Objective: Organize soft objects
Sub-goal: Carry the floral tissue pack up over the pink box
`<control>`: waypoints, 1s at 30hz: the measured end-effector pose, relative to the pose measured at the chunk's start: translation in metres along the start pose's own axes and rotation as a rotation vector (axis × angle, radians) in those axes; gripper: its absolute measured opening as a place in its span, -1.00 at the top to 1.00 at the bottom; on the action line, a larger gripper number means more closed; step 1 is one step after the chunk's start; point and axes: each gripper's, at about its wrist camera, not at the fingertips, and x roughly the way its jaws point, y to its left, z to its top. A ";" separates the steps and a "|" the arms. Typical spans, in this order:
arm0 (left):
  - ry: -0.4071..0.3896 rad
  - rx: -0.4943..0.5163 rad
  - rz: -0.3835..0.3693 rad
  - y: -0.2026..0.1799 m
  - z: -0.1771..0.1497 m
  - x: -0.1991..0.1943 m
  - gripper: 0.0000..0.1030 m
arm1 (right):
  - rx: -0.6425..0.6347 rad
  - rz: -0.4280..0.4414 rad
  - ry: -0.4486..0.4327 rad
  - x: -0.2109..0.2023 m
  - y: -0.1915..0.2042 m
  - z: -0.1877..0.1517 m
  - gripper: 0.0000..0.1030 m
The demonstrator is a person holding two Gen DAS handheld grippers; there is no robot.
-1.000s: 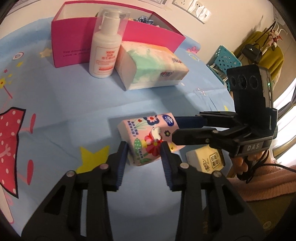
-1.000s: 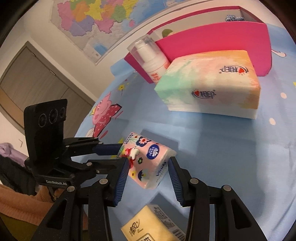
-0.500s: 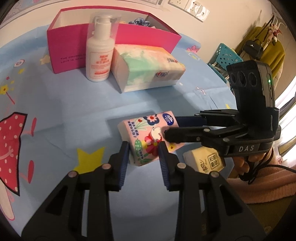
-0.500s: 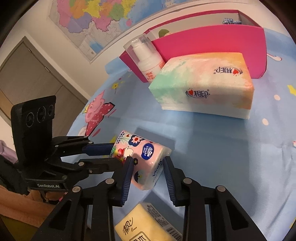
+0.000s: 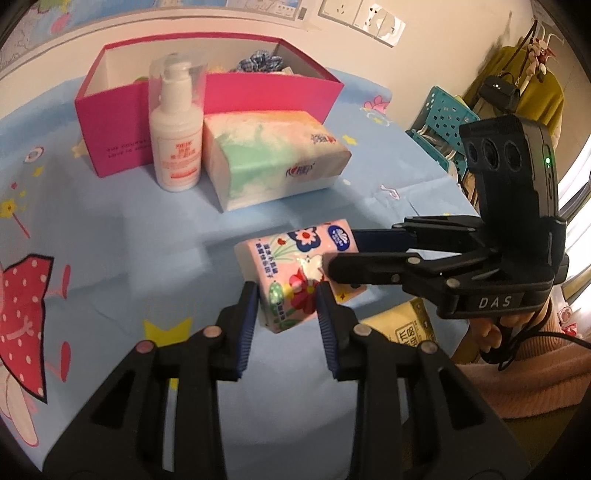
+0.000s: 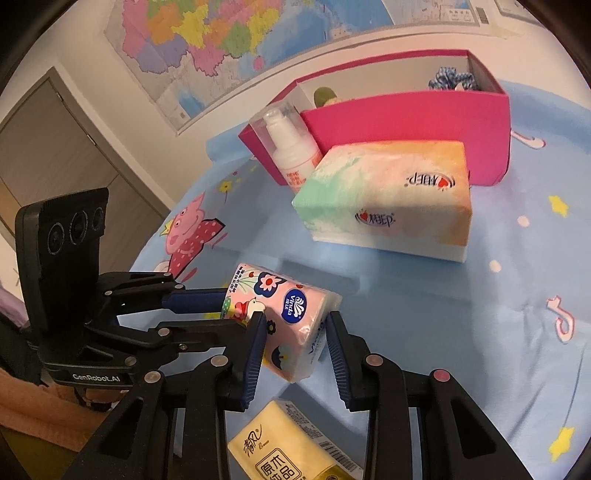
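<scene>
- White pump bottle (image 5: 176,147) with orange print and a clear cap, standing upright at eleven o'clock in the left wrist view.
- Blue tablecloth (image 5: 110,236) printed with yellow stars; its cartoon pig (image 6: 188,236) in a red dotted dress lies at nine o'clock in the right wrist view.
- Coloured wall map (image 6: 221,37) at twelve o'clock there, and a grey-brown door (image 6: 55,147) at ten.
- White wall sockets (image 5: 369,18) at one o'clock in the left wrist view.
- Teal perforated crate (image 5: 443,122) at two o'clock, with a yellow garment (image 5: 532,81) and a small black bag (image 5: 498,90) hanging just beyond it.

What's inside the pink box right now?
Inside the pink box, a blue-and-white patterned fabric item sits at one end and a green rounded soft item at the other. The front wall hides the box floor and anything lower down.
</scene>
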 end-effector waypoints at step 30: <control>-0.088 0.044 0.005 -0.018 0.035 -0.015 0.34 | -0.035 -0.030 -0.108 -0.036 -0.002 0.022 0.35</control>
